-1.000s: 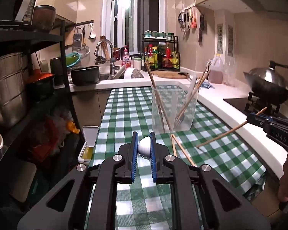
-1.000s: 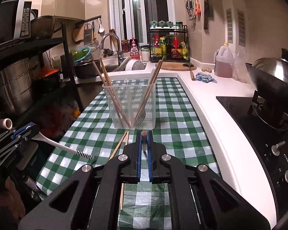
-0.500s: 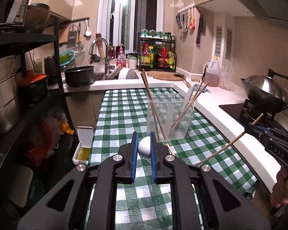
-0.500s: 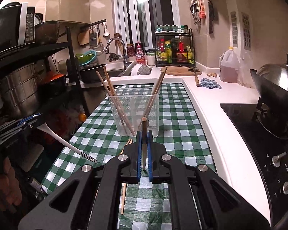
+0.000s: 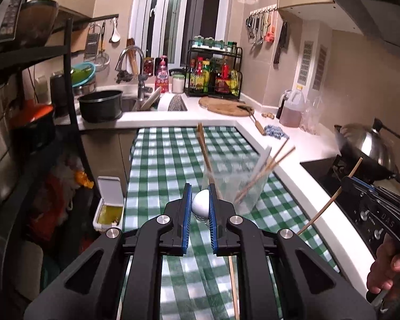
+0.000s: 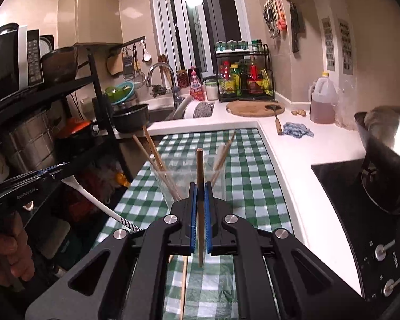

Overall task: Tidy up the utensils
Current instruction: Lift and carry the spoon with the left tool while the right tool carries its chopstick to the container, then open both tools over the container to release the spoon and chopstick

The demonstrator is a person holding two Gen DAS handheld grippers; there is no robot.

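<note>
My left gripper (image 5: 200,192) is shut on a white spoon (image 5: 200,206), held above the green checked cloth; from the right wrist view its handle (image 6: 98,202) slants down from the left gripper (image 6: 64,172). My right gripper (image 6: 200,186) is shut on a wooden chopstick (image 6: 199,168), held nearly upright just before the clear utensil holder (image 6: 218,184). The holder (image 5: 250,186) stands on the cloth with several chopsticks in it. The right gripper (image 5: 345,180) and its chopstick (image 5: 330,202) show at the right of the left wrist view. Loose chopsticks (image 6: 183,280) lie on the cloth.
A white counter (image 6: 301,160) runs along the right with a hob and wok (image 6: 386,144). A black shelf rack (image 6: 40,122) with pots stands at the left. A sink, black pot (image 5: 100,105), spice rack and cutting board are at the back. A small white bin (image 5: 109,202) sits left of the cloth.
Both grippers have risen and tilted. The chopstick in the right gripper has swung from lying forward to nearly upright. The holder now appears lower in both views.
</note>
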